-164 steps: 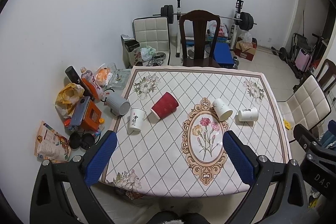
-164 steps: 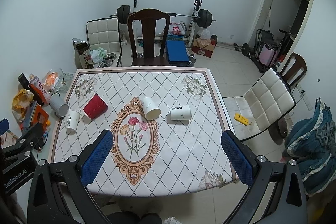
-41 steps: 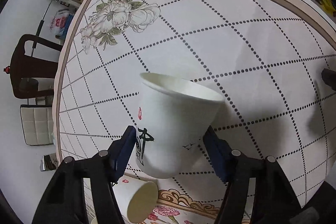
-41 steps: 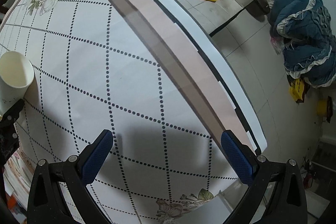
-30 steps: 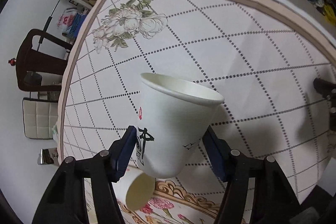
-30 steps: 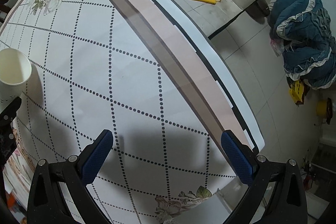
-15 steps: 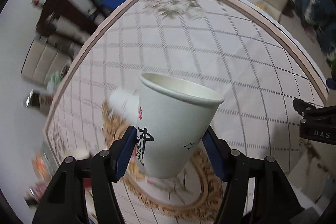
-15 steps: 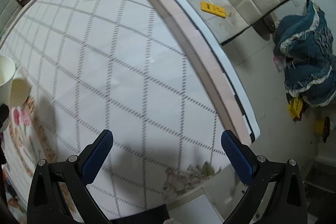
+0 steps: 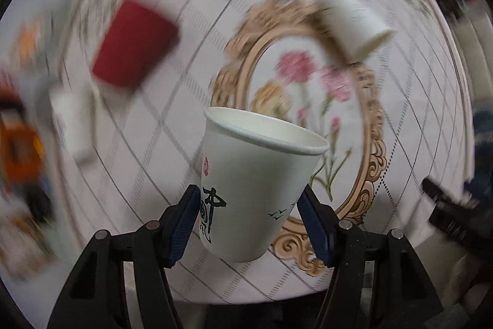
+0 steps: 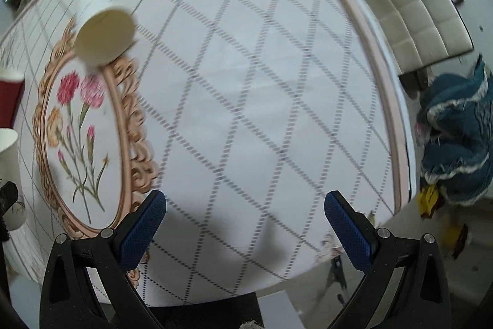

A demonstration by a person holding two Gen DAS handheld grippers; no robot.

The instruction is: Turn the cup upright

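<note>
My left gripper [image 9: 254, 216] is shut on a white paper cup [image 9: 252, 184] with black lettering, held mouth up above the patterned tablecloth [image 9: 148, 150]. A second white cup [image 9: 351, 23] lies on its side at the top of the floral oval; it also shows in the right wrist view [image 10: 103, 31]. A red cup [image 9: 132, 48] lies on its side to the left, and a blurred white cup [image 9: 74, 125] stands beyond it. My right gripper [image 10: 245, 228] is open and empty over the tablecloth's right part [image 10: 246, 100].
Blurred orange and dark clutter [image 9: 18, 153] sits left of the table. A white padded chair [image 10: 422, 20] and a blue garment [image 10: 456, 137] lie past the table's right edge. The table's near edge [image 10: 277, 279] is just under the right gripper.
The left gripper has swung left with the white cup still held, now over the floral oval's near side. The right gripper has pulled back, showing more of the table.
</note>
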